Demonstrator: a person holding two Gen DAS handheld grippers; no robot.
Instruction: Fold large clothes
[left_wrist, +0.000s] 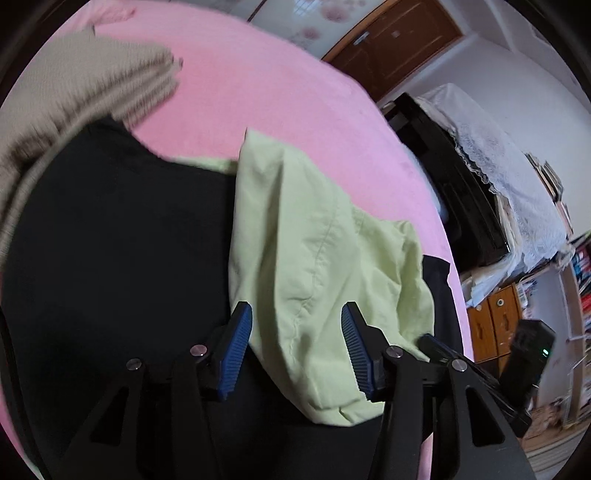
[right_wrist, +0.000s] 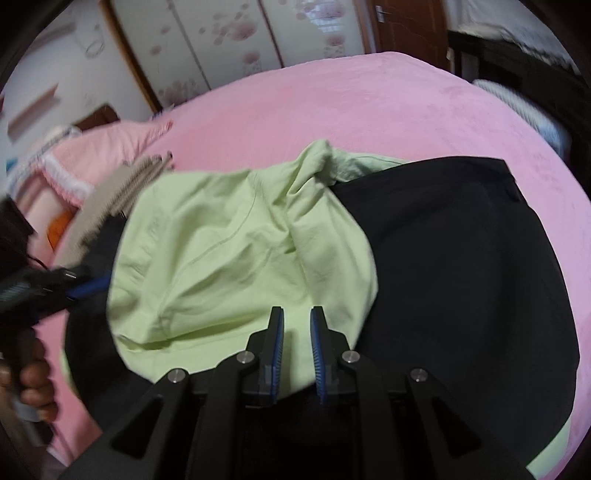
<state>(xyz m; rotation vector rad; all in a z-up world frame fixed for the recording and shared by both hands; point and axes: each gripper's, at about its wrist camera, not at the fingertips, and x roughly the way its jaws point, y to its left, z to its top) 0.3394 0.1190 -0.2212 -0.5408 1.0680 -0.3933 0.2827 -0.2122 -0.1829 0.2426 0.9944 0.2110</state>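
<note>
Risk first. The light green garment (right_wrist: 229, 258) lies crumpled on top of the black garment (right_wrist: 461, 277), both on the pink bedspread (right_wrist: 369, 110). If you close on the heap where the two overlap, you are likely to catch both layers and drag the black piece along with the green one. The green cloth is bunched, with no clean hem or corner presented to either tool; a pinch taken mid-panel will probably produce a skewed fold. The folded beige knit (left_wrist: 85, 85) sits close beside the black garment at the far left, and a wide sweep of cloth could disturb that stack.

Left gripper (left_wrist: 297, 350): your jaws stand moderately wide. The green cloth lies between and below the blue pads (left_wrist: 236, 354); the pads do not press on it, so nothing is held.

Right gripper (right_wrist: 297, 354): your jaws stand narrow, with a slim gap. Green cloth shows through that gap. Both views are motion-blurred, so contact at the tips is hard to judge, but the pads appear clear of the fabric and no cloth is lifted.

Your left hand (right_wrist: 35, 384) grips its tool at the bed's edge.
</note>
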